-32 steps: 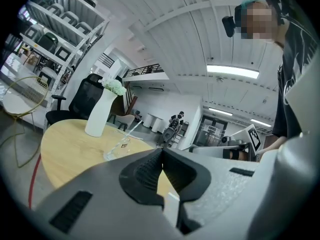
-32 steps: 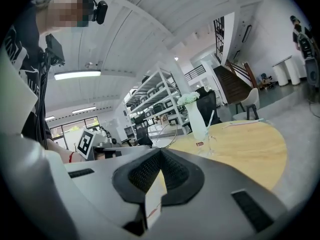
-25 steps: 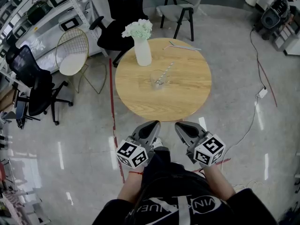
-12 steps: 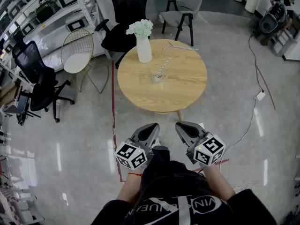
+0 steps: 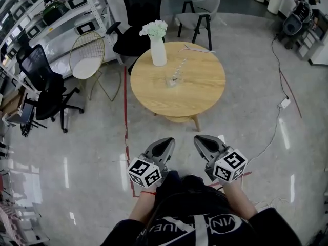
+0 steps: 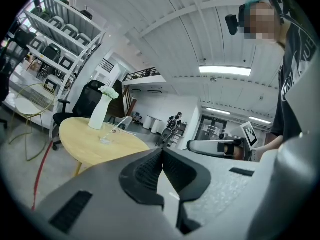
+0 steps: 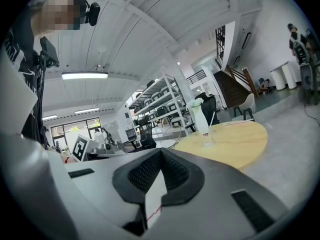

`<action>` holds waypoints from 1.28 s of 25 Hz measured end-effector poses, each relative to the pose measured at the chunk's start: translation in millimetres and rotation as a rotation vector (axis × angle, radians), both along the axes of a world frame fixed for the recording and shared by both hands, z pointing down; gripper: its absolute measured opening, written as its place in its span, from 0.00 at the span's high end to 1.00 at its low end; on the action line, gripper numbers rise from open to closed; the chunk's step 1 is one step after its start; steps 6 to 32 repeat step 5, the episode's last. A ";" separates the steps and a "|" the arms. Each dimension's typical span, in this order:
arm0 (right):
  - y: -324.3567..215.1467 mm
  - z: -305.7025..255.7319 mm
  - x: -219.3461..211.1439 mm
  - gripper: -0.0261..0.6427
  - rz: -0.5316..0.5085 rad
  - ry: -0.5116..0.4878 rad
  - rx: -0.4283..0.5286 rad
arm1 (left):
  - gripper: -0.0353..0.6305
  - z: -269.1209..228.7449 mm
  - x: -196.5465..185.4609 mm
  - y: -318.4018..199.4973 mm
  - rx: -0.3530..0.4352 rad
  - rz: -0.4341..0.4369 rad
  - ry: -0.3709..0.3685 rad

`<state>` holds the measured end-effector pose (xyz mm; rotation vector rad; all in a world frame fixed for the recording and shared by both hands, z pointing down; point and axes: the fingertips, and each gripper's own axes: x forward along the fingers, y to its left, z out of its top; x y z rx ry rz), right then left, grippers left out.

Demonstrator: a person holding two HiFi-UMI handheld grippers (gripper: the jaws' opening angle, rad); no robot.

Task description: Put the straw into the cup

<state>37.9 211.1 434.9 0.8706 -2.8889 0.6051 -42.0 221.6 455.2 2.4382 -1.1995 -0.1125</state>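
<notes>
A clear glass cup (image 5: pixel 172 80) stands near the middle of the round wooden table (image 5: pixel 205 99), with a striped straw (image 5: pixel 180 68) leaning in it. Both grippers are held low over the floor, well short of the table. My left gripper (image 5: pixel 167 143) is shut with nothing between its jaws, and so is my right gripper (image 5: pixel 201 139). In the left gripper view, the cup (image 6: pixel 105 138) and straw (image 6: pixel 116 128) show far off beyond the shut left gripper (image 6: pixel 161 152). The right gripper view has the cup (image 7: pixel 207 140) small in the distance past the shut right gripper (image 7: pixel 160 153).
A white vase of flowers (image 5: pixel 157 46) stands at the table's far left, and a loose straw or wrapper (image 5: pixel 199 49) lies at its far edge. Black office chairs (image 5: pixel 43 88), a wire chair (image 5: pixel 87 55), shelving and a grey chair (image 5: pixel 199 12) ring the table. A red tape line (image 5: pixel 125 117) and cables cross the floor.
The table with the cup has drawn farther away and up in the head view, as I move back from it. Both grippers stay shut and side by side.
</notes>
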 end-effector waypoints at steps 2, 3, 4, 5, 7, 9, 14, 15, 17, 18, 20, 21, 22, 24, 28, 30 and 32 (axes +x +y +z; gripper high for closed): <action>-0.3 -4.0 -2.5 0.96 0.008 -0.008 0.000 | 0.94 -6.2 -3.4 -0.5 0.010 0.003 -0.005; -0.5 -6.8 -4.7 0.96 0.010 -0.014 0.001 | 0.94 -10.5 -5.8 -1.4 0.017 0.004 -0.007; -0.4 -9.8 -7.3 0.96 0.011 -0.020 0.003 | 0.94 -15.3 -8.2 -2.4 0.024 0.005 -0.008; -0.2 -13.0 -10.0 0.96 0.012 -0.026 0.005 | 0.94 -20.2 -10.5 -3.4 0.032 0.007 -0.009; -0.2 -13.0 -10.0 0.96 0.012 -0.026 0.005 | 0.94 -20.2 -10.5 -3.4 0.032 0.007 -0.009; -0.2 -13.0 -10.0 0.96 0.012 -0.026 0.005 | 0.94 -20.2 -10.5 -3.4 0.032 0.007 -0.009; -0.2 -13.0 -10.0 0.96 0.012 -0.026 0.005 | 0.94 -20.2 -10.5 -3.4 0.032 0.007 -0.009; -0.2 -13.0 -10.0 0.96 0.012 -0.026 0.005 | 0.94 -20.2 -10.5 -3.4 0.032 0.007 -0.009; -0.2 -13.0 -10.0 0.96 0.012 -0.026 0.005 | 0.94 -20.2 -10.5 -3.4 0.032 0.007 -0.009; -0.2 -13.0 -10.0 0.96 0.012 -0.026 0.005 | 0.94 -20.2 -10.5 -3.4 0.032 0.007 -0.009; -0.2 -13.0 -10.0 0.96 0.012 -0.026 0.005 | 0.94 -20.2 -10.5 -3.4 0.032 0.007 -0.009; -0.2 -13.0 -10.0 0.96 0.012 -0.026 0.005 | 0.94 -20.2 -10.5 -3.4 0.032 0.007 -0.009; -0.2 -13.0 -10.0 0.96 0.012 -0.026 0.005 | 0.94 -20.2 -10.5 -3.4 0.032 0.007 -0.009; -0.2 -13.0 -10.0 0.96 0.012 -0.026 0.005 | 0.94 -20.2 -10.5 -3.4 0.032 0.007 -0.009; -0.2 -13.0 -10.0 0.96 0.012 -0.026 0.005 | 0.94 -20.2 -10.5 -3.4 0.032 0.007 -0.009; -0.2 -13.0 -10.0 0.96 0.012 -0.026 0.005 | 0.94 -20.2 -10.5 -3.4 0.032 0.007 -0.009; -0.2 -13.0 -10.0 0.96 0.012 -0.026 0.005 | 0.94 -20.2 -10.5 -3.4 0.032 0.007 -0.009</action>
